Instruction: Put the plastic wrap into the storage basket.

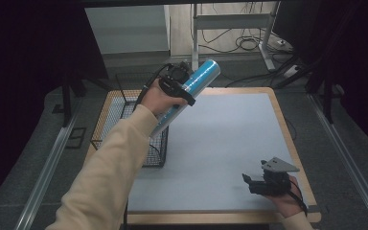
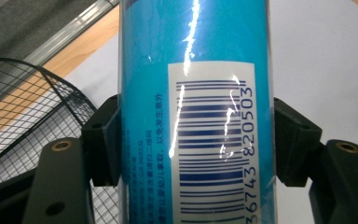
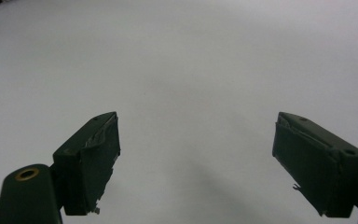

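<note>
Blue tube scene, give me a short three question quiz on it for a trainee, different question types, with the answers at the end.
1. True or false: the left gripper is shut on the blue tube.
2. Multiple choice: what stands at the table's left edge, under the lifted tube? A) a black wire basket B) a cardboard box C) a plastic crate
3. Fill in: the right gripper is ____, with nothing between its jaws above the grey table top.

Key
1. True; the tube's barcode label sits between the jaws.
2. A, the black wire basket.
3. open
</note>
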A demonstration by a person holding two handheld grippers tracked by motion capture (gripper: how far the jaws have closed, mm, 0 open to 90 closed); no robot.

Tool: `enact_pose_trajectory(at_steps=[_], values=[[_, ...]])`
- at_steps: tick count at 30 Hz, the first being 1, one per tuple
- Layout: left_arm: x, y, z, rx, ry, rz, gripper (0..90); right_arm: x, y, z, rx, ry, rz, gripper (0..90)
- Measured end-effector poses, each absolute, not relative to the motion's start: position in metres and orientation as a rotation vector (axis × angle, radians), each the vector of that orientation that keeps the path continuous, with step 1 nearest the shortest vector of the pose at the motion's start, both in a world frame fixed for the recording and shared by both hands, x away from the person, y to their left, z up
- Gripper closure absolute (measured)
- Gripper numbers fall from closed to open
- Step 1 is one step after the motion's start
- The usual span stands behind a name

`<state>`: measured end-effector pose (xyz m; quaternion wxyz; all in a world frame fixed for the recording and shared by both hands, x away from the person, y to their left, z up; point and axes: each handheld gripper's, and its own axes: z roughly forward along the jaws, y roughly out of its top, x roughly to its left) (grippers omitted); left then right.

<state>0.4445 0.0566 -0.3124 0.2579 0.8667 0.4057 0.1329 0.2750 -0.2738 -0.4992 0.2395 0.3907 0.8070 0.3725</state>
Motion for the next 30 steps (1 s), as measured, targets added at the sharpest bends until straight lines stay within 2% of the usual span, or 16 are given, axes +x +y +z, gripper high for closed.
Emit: enact_pose_trajectory(at_steps=[30], values=[[0.480,0.100,-0.325,2.315,1.219,0.407,31.6,0.276,-0.275,-0.500,1.073,2.203,1.007,15.5]])
